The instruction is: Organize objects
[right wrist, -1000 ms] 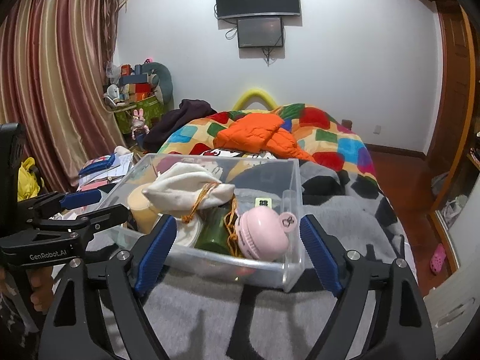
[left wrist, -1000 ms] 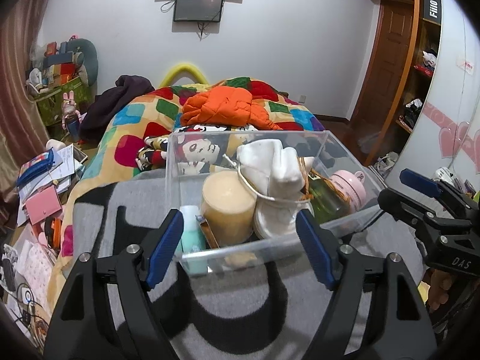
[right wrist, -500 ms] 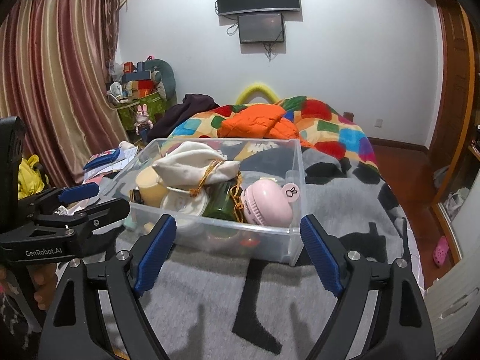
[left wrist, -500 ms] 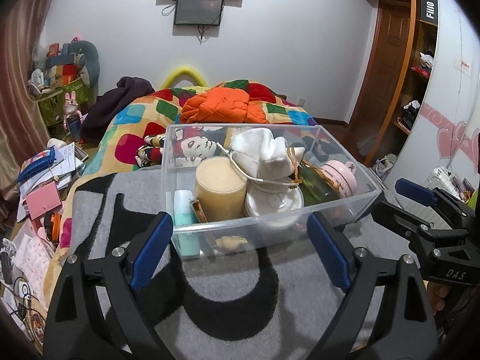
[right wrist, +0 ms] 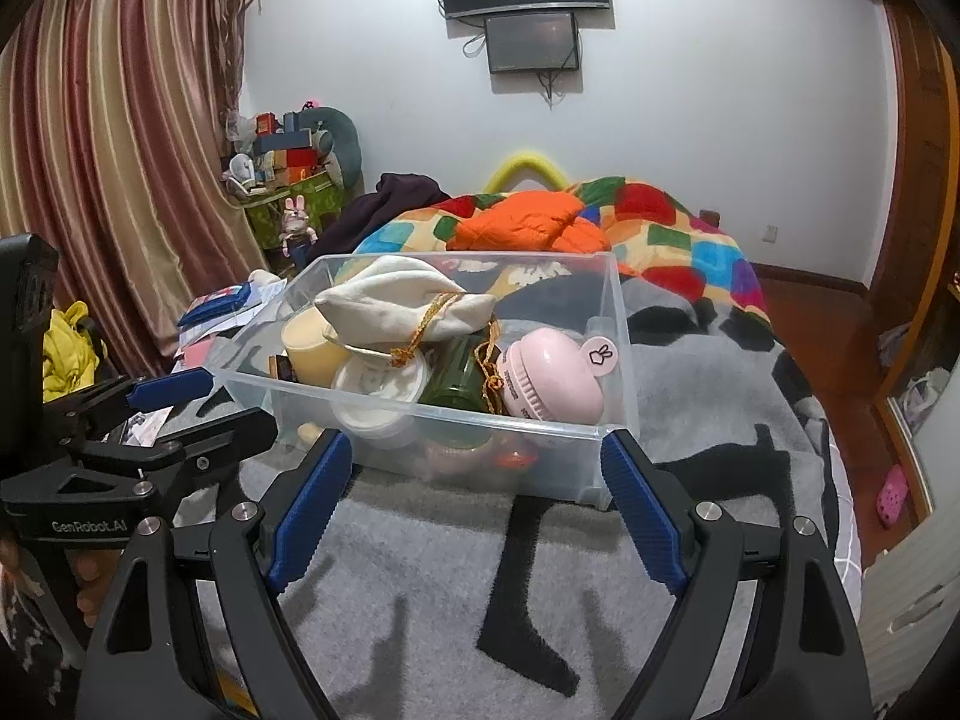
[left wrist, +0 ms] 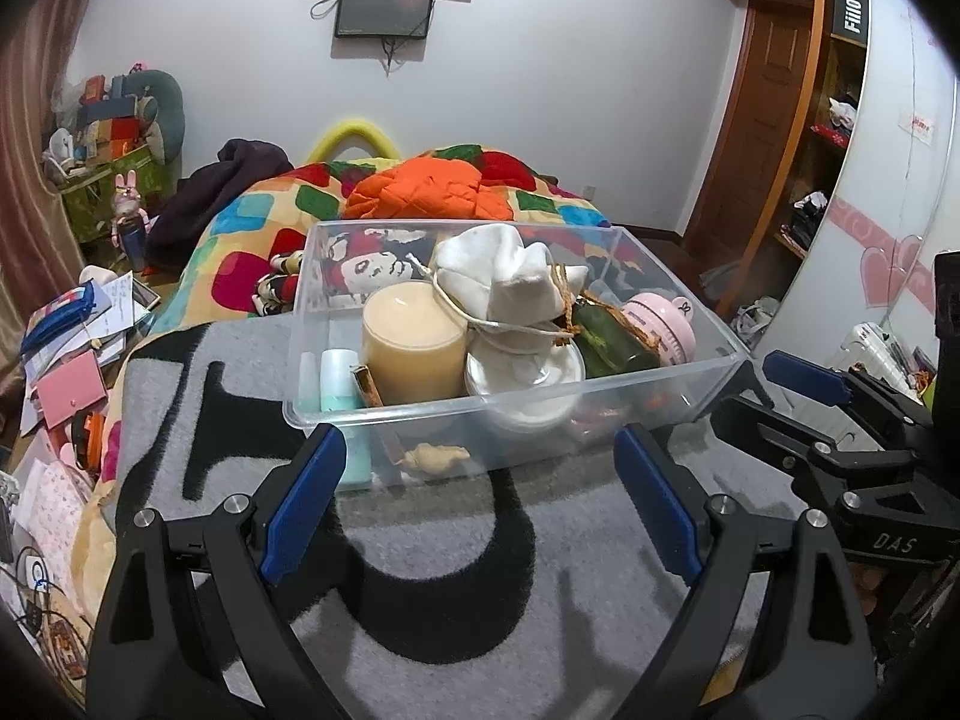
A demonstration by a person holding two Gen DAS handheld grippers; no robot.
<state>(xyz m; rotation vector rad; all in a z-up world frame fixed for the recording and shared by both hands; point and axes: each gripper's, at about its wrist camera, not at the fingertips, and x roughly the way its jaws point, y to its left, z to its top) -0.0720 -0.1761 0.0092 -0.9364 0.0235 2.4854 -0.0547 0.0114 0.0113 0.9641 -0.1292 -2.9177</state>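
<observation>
Both grippers backed off clear bin (left wrist: 600,396). Left gripper (left wrist: 480,507) jaws just widened, nothing between; right gripper (right wrist: 474,510) wide, empty. Bin just beyond fingertips on grey blanket (left wrist: 420,600), holding cream candle (left wrist: 414,348), white pouch (left wrist: 504,282), pink case (right wrist: 552,378).

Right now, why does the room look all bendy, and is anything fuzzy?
In the left wrist view the fisheye lens bows the wardrobe and blackens the corners; the clear box looks sharp. In the right wrist view the curtain bulges the same way, and the grey blanket stays crisp, with soft shadows beneath the box.
</observation>
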